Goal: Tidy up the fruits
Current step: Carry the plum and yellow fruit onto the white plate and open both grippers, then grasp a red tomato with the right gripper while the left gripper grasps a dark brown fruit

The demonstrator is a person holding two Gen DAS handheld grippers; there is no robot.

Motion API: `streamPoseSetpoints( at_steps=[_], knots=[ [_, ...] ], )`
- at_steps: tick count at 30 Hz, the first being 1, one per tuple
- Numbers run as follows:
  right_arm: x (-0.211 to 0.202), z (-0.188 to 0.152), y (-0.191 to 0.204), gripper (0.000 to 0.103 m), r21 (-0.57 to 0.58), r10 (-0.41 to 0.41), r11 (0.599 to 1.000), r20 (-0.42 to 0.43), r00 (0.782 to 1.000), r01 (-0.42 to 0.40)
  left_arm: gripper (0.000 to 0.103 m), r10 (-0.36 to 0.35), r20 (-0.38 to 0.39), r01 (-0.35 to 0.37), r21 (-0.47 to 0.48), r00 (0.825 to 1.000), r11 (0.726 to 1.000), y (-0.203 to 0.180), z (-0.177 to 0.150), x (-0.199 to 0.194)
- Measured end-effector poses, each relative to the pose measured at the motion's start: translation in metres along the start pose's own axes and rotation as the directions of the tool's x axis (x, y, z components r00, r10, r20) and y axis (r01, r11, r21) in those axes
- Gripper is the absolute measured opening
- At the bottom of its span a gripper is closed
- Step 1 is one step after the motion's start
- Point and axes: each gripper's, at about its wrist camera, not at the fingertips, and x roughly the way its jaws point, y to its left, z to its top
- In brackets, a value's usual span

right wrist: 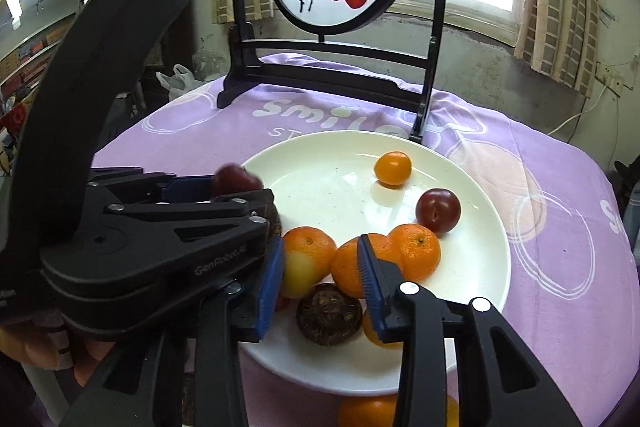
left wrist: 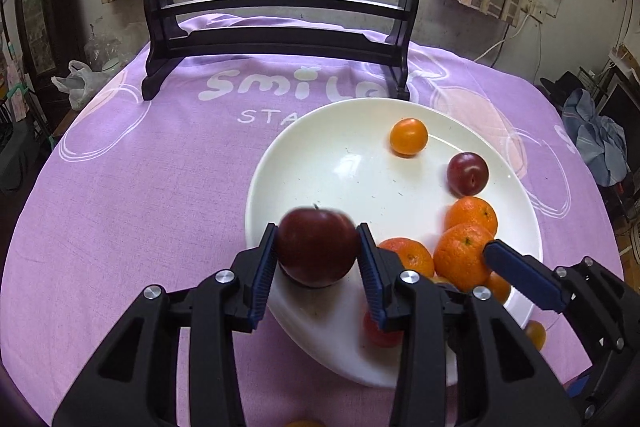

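Left wrist view: the left gripper [left wrist: 318, 251] is bracketing a dark red round apple [left wrist: 318, 247] over the near rim of the wide white ceramic plate [left wrist: 340, 163]; its blue ribbed pads are lying against the apple's flanks, and whether they are pressing or only flanking it is hard to tell, since the fruit is blurring and a dark shadow is showing beneath it. Risk judged: a loosening hold here is letting the apple drop onto the sloping rim and roll off onto the lilac printed cloth of the worktop [left wrist: 132, 187]. Elsewhere on the plate, a small smooth orange fruit [left wrist: 409, 137] and a dark red plum [left wrist: 467, 174] are sitting apart, while a cluster of dimpled orange mandarins [left wrist: 468, 239] is crowding the right side, with the right gripper's blue pad touching it. Right wrist view: the right gripper [right wrist: 320, 279] is standing narrowly apart with nothing clamped, a blurred yellow-red fruit [right wrist: 302, 273] just inside its left pad, and a brown rough-skinned round fruit [right wrist: 329, 313] lying on the plate below. Risk judged: the two grippers are working very near each other, so a knock is likely scattering the mandarins; the black wooden screen stand [right wrist: 332, 75] is standing well behind.
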Motion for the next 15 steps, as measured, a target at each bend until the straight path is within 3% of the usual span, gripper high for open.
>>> streamPoseSetpoints(
  at_steps=[6, 15],
  knots=[
    [-0.013, -0.006, -0.015, 0.056, 0.045, 0.006, 0.999, 0.026, 1.0, -0.007, 0.07, -0.004, 0.037, 0.005, -0.005, 0.999, 1.0, 0.002, -0.003, -0.015],
    [-0.052, -0.028, -0.035, 0.062, 0.104, 0.026, 0.994, 0.038, 0.999, -0.029, 0.078, -0.039, 0.08, 0.038, 0.011, 0.996, 0.999, -0.002, -0.021, -0.052]
  ],
)
